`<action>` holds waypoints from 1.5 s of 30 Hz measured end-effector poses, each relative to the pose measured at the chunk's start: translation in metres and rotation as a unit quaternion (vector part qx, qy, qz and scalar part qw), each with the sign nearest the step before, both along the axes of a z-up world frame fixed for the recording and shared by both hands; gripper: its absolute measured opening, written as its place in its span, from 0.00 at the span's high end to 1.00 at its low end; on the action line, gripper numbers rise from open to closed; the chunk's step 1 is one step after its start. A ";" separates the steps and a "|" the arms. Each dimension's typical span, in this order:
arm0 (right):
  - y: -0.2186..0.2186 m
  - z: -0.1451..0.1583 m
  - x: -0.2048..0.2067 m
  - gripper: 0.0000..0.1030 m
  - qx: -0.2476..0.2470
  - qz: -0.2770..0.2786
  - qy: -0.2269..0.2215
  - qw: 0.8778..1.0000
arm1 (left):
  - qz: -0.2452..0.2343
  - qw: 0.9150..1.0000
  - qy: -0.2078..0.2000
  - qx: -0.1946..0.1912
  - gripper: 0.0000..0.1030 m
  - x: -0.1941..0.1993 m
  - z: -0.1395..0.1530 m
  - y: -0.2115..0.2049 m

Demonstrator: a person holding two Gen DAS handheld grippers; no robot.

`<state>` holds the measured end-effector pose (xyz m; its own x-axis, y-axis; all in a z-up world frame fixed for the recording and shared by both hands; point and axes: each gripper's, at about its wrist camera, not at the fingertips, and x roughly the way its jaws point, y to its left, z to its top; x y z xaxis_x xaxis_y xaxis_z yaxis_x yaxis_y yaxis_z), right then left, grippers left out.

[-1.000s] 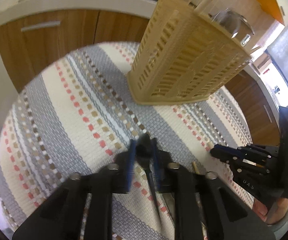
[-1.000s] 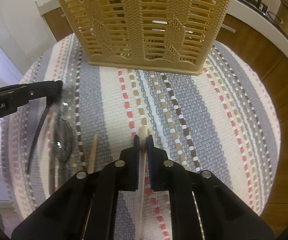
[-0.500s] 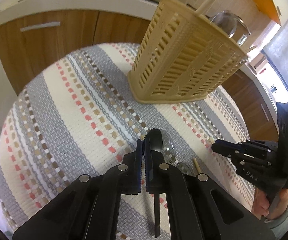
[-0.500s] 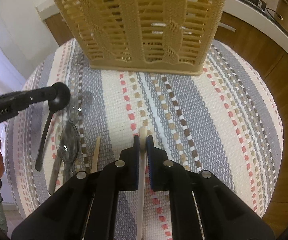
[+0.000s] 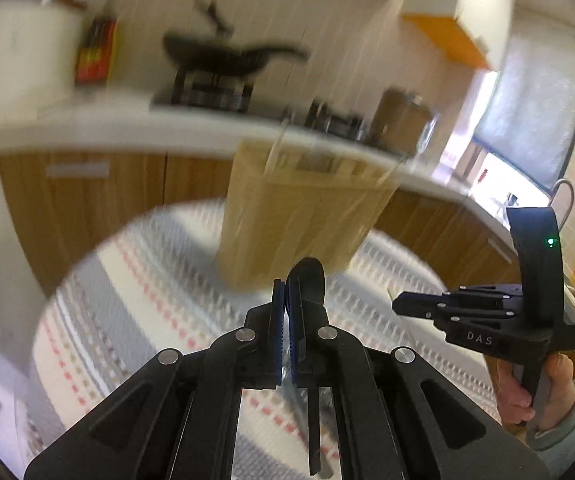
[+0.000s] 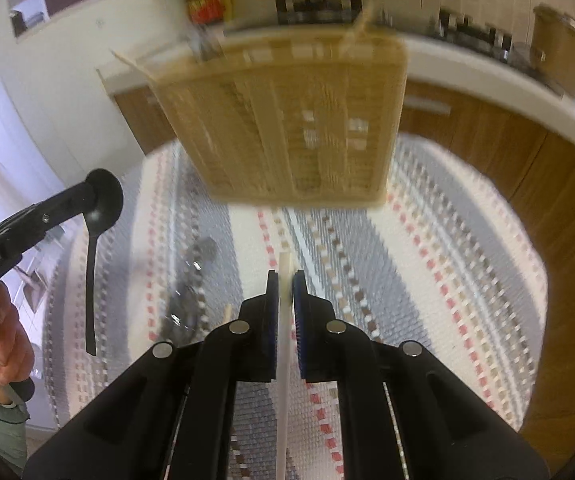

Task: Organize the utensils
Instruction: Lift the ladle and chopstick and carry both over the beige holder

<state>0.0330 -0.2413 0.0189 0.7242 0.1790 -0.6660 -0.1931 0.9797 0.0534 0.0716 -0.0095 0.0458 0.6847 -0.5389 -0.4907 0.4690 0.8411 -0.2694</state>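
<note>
My left gripper (image 5: 288, 292) is shut on a black spoon (image 5: 309, 280), lifted off the striped cloth with its handle hanging down; it shows in the right wrist view too (image 6: 101, 204). My right gripper (image 6: 285, 284) is shut on a white stick-like utensil (image 6: 283, 340), also raised above the cloth. The tan slotted utensil basket (image 6: 287, 124) stands at the far side of the round table, ahead of both grippers, with a few utensils poking out of its top. The view is blurred by motion.
Clear plastic utensils (image 6: 191, 280) and a wooden stick (image 6: 227, 314) lie on the striped cloth (image 6: 427, 264) left of my right gripper. Wooden cabinets and a white counter (image 5: 127, 132) with a stove and pan stand behind the table.
Both grippers have risen and tilted up from the cloth, carrying the black spoon and the white utensil. The left gripper closed on the spoon about a second ago.
</note>
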 end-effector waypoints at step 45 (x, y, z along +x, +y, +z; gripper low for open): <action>0.062 0.025 0.064 0.63 -0.102 0.000 -0.104 0.989 | 0.133 0.966 -0.213 -0.053 1.00 0.023 0.083 0.018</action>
<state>0.0973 -0.1794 0.0441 0.8494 0.0567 -0.5246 -0.1796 0.9659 -0.1864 0.0947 0.0086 0.1288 0.9339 -0.3472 -0.0854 0.3265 0.9255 -0.1920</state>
